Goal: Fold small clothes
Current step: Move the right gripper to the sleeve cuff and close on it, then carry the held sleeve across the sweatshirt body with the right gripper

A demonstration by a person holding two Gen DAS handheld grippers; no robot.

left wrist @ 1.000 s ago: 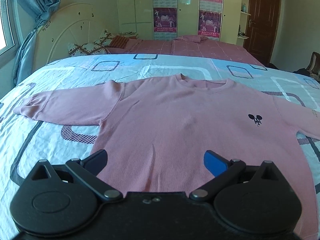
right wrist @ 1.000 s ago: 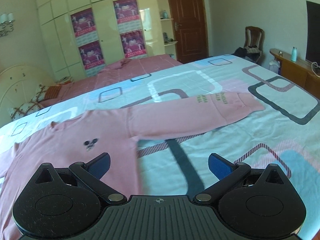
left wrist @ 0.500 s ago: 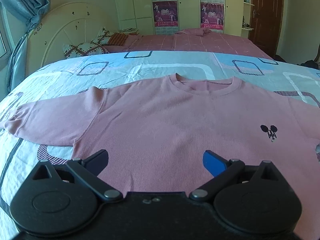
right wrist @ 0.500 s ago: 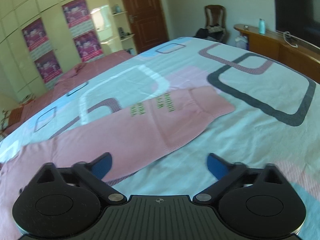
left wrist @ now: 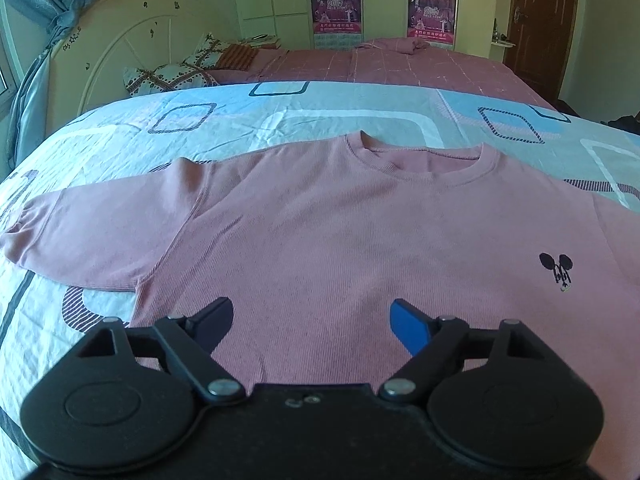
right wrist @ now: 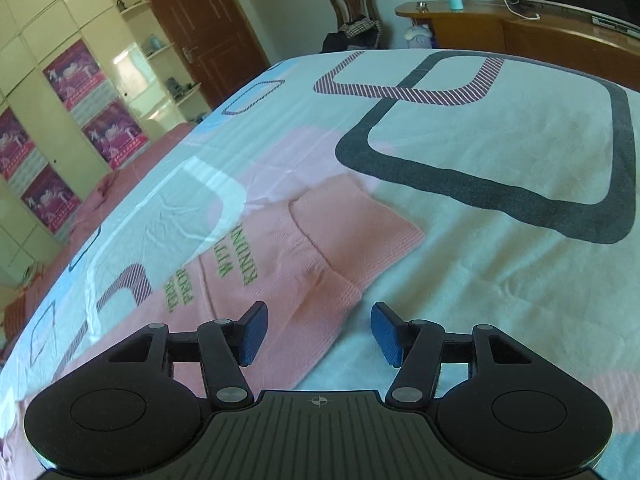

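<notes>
Sleeve print: green letters on the pink sweatshirt [left wrist: 340, 240] sleeve [right wrist: 304, 264], partly readable, "KINDN".
Chest mark: small black mouse-head logo [left wrist: 557, 270].
Left tongs [left wrist: 310, 318]: closing, fairly wide, above the sweatshirt body, gripping nothing.
Right tongs [right wrist: 316, 332]: closing, narrower, sleeve cuff between pads [right wrist: 252, 332], not pressed.

Pink sweatshirt [left wrist: 340, 240] lies flat, face up, sleeves spread

1. A pink sweatshirt [left wrist: 320, 248] lies flat, front up, on a patterned bed sheet [left wrist: 280, 116].
2. Its collar [left wrist: 420, 160] sits at 12 o'clock, one sleeve [left wrist: 96, 236] reaches toward 9 o'clock, and a small black logo [left wrist: 556, 270] shows at 3 o'clock.
3. The left hand-held gripper [left wrist: 311, 320] hangs over the lower body of the sweatshirt at 6 o'clock, its jaws closing with only fabric beneath.
4. A pillow [left wrist: 168, 78] and headboard [left wrist: 132, 40] stand at 10 o'clock.
</notes>
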